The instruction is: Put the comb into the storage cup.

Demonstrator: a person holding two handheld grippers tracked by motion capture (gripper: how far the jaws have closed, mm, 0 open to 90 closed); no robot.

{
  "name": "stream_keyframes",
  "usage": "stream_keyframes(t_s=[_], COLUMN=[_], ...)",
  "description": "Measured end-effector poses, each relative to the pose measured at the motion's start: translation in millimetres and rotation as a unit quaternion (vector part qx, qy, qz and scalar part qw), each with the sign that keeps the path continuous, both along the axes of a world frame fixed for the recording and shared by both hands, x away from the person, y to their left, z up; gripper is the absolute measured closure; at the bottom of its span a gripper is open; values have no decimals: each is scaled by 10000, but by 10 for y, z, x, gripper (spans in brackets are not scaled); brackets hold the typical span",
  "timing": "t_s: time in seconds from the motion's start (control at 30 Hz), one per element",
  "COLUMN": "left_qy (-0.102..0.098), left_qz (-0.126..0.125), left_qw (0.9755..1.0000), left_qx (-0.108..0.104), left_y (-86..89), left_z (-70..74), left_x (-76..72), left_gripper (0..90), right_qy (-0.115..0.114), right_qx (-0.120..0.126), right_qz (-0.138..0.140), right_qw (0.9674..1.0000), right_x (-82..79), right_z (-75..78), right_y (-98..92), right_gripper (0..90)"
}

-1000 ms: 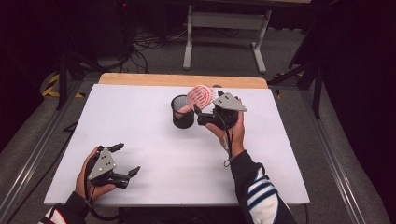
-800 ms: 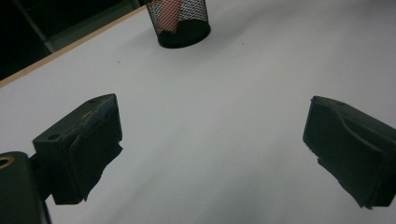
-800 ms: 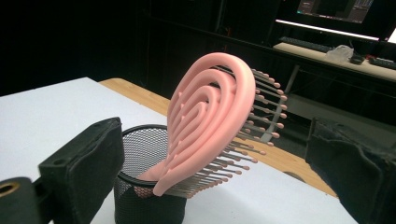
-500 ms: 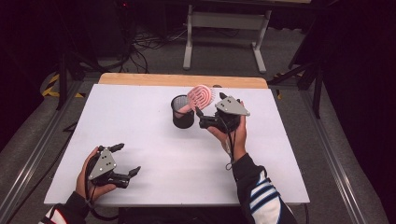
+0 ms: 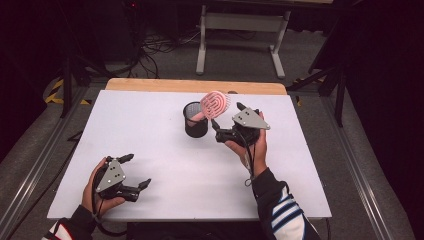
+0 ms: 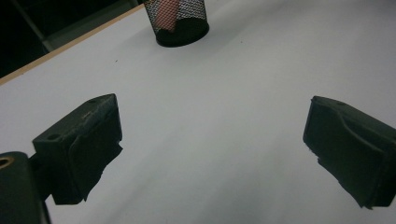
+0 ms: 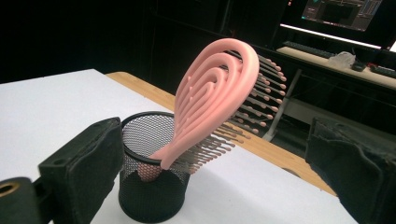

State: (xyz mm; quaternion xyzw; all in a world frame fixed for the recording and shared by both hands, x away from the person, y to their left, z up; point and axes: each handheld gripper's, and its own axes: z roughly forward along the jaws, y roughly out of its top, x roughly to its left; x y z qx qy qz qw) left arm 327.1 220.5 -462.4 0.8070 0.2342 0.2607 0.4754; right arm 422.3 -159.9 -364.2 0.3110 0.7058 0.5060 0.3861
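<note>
The pink hairbrush stands handle-down in the black mesh cup, its head leaning out over the rim, bristles turned away from the cup. The right gripper has its jaws spread wide and holds nothing; the brush head sits between and just beyond the fingertips, touching neither pad, with the cup nearer the left finger. Judging by this, the step in hand is placing the brush in the cup, and it looks done, so the sound move is to draw the gripper straight back along its own line, jaws kept wide, so no finger clips the bristles or tips the light cup. The left gripper rests open and empty, the mesh cup well ahead of its fingertips.
</note>
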Motion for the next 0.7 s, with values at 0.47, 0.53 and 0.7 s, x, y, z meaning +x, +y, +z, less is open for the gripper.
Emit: stream_keyframes(t_s=[0.47,0.53,0.7], left_qy=[0,2,3], left_qz=[7,2,7], left_qw=[10000,10000,10000], left_qx=[-1,-4,3], left_y=[0,0,3], left_z=[1,2,2], left_x=[2,0,2], left_gripper=[56,56,55], right_qy=[-88,-95,-125], right_qx=[-197,-188,-222], right_qz=[114,146,199], right_qw=[9997,9997,9995], right_x=[-100,-115,-156], right_z=[-3,-8,-26], right_y=[-23,-26,-30], right_gripper=[53,53,53])
